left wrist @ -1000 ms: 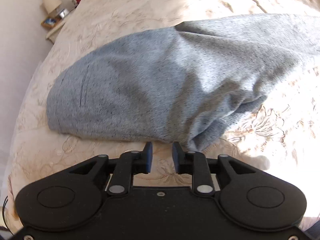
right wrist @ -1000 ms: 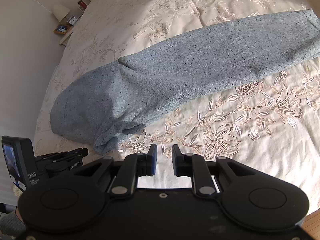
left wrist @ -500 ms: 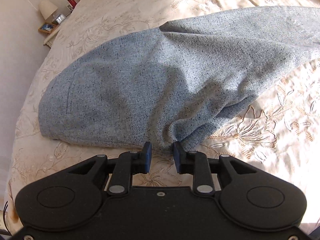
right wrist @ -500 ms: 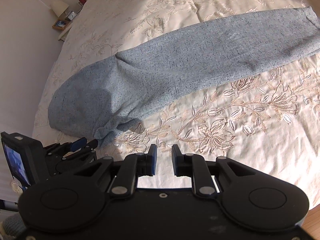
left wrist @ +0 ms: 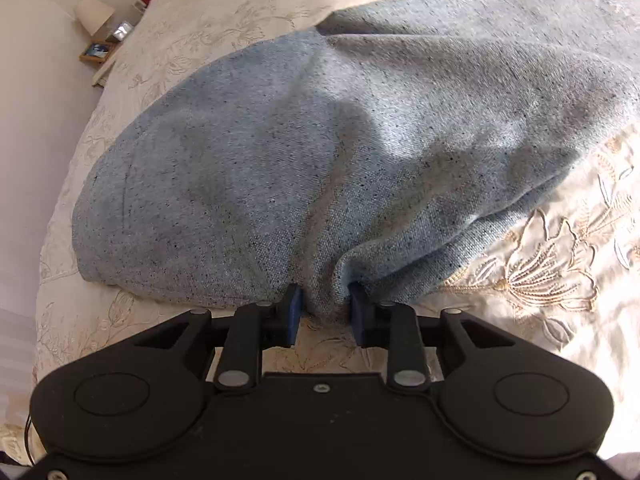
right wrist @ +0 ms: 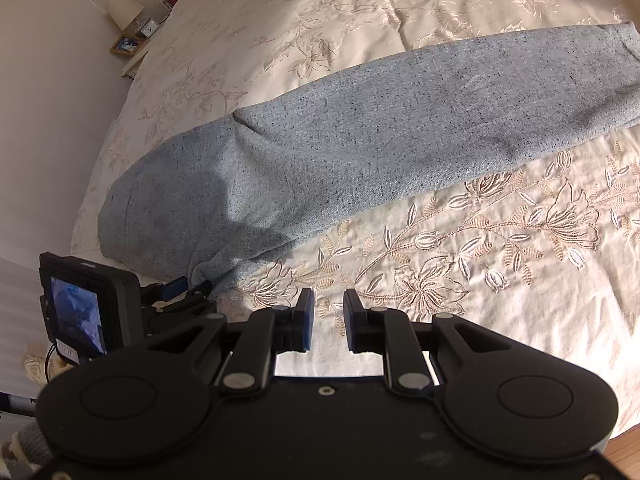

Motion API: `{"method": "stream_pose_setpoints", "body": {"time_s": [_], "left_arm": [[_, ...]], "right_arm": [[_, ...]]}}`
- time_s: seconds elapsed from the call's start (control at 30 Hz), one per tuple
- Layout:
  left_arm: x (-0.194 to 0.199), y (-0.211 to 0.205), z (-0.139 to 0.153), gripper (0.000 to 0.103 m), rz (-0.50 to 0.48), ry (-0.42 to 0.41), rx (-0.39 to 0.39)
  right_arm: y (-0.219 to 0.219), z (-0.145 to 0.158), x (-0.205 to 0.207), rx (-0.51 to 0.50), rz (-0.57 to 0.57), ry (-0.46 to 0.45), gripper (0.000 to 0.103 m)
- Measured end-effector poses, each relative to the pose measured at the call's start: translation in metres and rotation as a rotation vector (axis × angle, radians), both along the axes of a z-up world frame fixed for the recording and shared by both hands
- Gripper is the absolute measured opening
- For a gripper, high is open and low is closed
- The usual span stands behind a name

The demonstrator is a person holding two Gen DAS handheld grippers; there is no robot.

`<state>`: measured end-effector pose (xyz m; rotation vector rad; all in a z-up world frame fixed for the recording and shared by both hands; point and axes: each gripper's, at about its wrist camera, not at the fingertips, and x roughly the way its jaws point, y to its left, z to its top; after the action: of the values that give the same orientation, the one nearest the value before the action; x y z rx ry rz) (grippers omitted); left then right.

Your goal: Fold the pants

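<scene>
Grey-blue speckled pants [right wrist: 360,132] are laid across a bed [right wrist: 500,288], folded lengthwise so that the legs form one long band running toward the upper right, while the wider waist end lies at the left near the edge of the bed. A bunched corner of the fabric at the near edge of the waist end is seen between the blue pads of the left gripper [left wrist: 326,308], whose jaws are closing on this fold; whether the pads already press on the cloth cannot be told. The right gripper [right wrist: 329,314] is held above the bare embroidered bedspread [right wrist: 440,272], just beside the pants, with its jaws parted by a narrow gap and nothing between them. In the right wrist view, the left gripper [right wrist: 192,286] appears at the lower left with its small lit screen [right wrist: 74,312]. A lamp [right wrist: 125,10] and a framed picture [right wrist: 126,44] are seen on a bedside table [right wrist: 134,66] in the far corner.
</scene>
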<state>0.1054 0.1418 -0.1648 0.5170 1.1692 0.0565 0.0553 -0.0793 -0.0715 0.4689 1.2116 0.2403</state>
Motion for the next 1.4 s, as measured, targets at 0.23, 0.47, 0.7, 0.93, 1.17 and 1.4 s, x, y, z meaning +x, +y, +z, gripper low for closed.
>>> {"method": "stream_pose_setpoints", "body": {"time_s": [0.23,0.47,0.7,0.93,1.17,1.4], "left_arm": [[0.021,0.057,0.059,0.013,0.275,0.081,-0.315],[0.040,0.046,0.081,0.012,0.186,0.049,-0.240],[0.041,0.055,0.079,0.012,0.182,0.077,-0.268],[0.027,0.049,0.064,0.013,0.162,0.108,-0.270],[0.009,0.038,0.031,0.013,0.087,0.161,-0.220],[0.008,0.038,0.029,0.014,0.055,0.169,-0.225]], "right_arm": [[0.019,0.000,0.005,-0.039,0.077,-0.048,0.019],[0.062,-0.007,0.028,-0.014,0.166,-0.115,0.019],[0.106,-0.014,0.063,-0.004,0.215,-0.160,0.019],[0.103,-0.057,0.088,-0.189,0.188,-0.106,0.015],[-0.007,-0.081,0.078,-0.351,-0.078,-0.014,0.001],[-0.048,-0.051,0.055,-0.305,-0.025,0.048,0.015]]}}
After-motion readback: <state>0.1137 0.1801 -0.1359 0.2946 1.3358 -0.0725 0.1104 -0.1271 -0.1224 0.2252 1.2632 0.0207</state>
